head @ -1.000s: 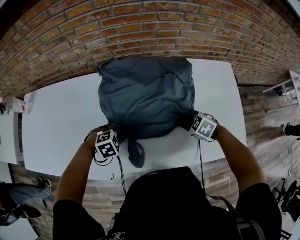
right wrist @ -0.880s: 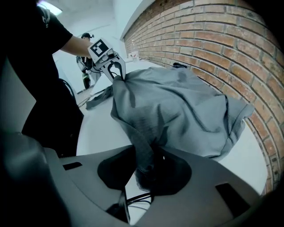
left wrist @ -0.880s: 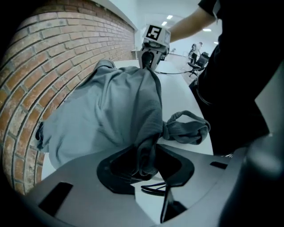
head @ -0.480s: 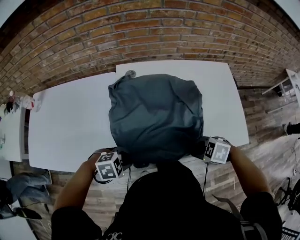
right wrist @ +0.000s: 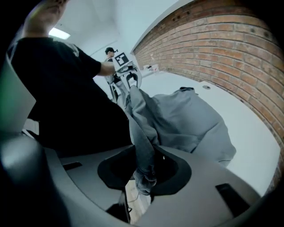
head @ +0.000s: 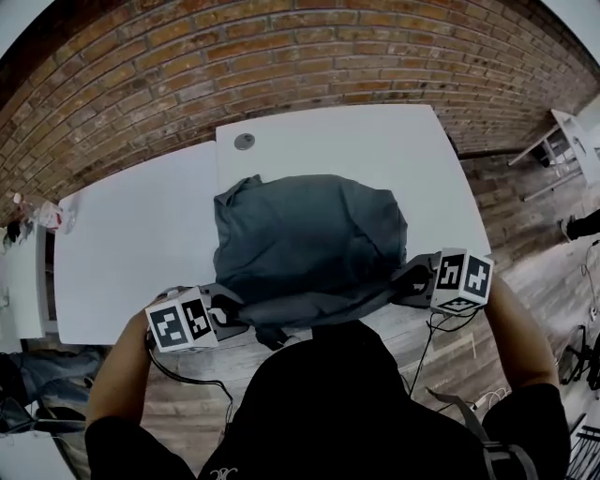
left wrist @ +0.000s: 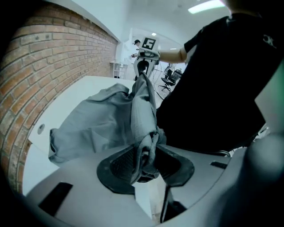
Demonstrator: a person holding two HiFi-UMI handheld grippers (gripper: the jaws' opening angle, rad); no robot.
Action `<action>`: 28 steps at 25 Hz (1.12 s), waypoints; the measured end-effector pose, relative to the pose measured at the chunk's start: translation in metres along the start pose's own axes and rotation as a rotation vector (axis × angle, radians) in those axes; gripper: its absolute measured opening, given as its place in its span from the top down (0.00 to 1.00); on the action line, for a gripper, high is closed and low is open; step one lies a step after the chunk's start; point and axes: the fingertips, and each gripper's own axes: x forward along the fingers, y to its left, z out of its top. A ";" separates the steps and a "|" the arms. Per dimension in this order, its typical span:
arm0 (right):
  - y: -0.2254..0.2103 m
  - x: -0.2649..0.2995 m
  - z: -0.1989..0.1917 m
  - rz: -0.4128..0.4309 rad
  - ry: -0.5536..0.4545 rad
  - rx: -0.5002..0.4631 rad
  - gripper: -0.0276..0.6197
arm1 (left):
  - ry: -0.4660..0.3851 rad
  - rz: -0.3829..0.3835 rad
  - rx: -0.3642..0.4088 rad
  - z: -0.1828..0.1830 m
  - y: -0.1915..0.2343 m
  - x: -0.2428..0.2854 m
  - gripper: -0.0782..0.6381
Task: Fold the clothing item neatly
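Gray garment (head: 309, 234), dangling pt partly out of sight behind person's head (head: 319, 384).

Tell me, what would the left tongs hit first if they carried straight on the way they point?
The grey garment that the left tongs clamp fills that line; behind it probably the white table, though depth is unclear.

Indoor light, even and soft; head view fairly bright. The surface (head: 141, 244) reads near washed-out white. Faint fold shadows on the grey garment (head: 309, 234). Heavy fisheye: brick wall (head: 281, 66) bows, gripper views go black at the corners. One ceiling light (left wrist: 208, 6) blown out, far top of left gripper view (second strip (right wrist: 58, 33) likewise, right gripper view). Nearest foreground there is soft and dim.
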 end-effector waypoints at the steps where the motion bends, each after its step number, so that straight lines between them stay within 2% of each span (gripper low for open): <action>1: -0.016 -0.008 0.006 -0.026 -0.018 0.030 0.81 | -0.008 0.029 -0.005 0.006 0.015 -0.007 0.72; 4: -0.070 -0.030 0.025 -0.093 -0.062 0.105 0.81 | -0.002 0.123 -0.013 0.020 0.069 -0.028 0.72; 6: -0.108 -0.042 0.035 -0.118 -0.077 0.150 0.81 | 0.008 0.157 -0.032 0.028 0.107 -0.040 0.72; 12: -0.236 -0.048 0.053 -0.134 -0.050 0.288 0.81 | 0.023 0.185 -0.162 0.042 0.226 -0.048 0.72; 17: -0.325 -0.013 0.036 -0.162 0.046 0.398 0.81 | 0.085 0.208 -0.267 0.029 0.310 -0.014 0.72; 20: -0.358 0.018 0.016 -0.185 0.118 0.430 0.81 | 0.140 0.199 -0.337 0.008 0.338 0.018 0.72; 23: -0.368 0.050 -0.003 -0.196 0.195 0.402 0.81 | 0.208 0.203 -0.376 -0.017 0.351 0.048 0.72; 25: -0.371 0.061 -0.008 -0.202 0.205 0.377 0.81 | 0.212 0.218 -0.385 -0.024 0.355 0.059 0.72; 28: -0.374 0.061 -0.006 -0.216 0.164 0.372 0.81 | 0.175 0.237 -0.373 -0.024 0.359 0.059 0.72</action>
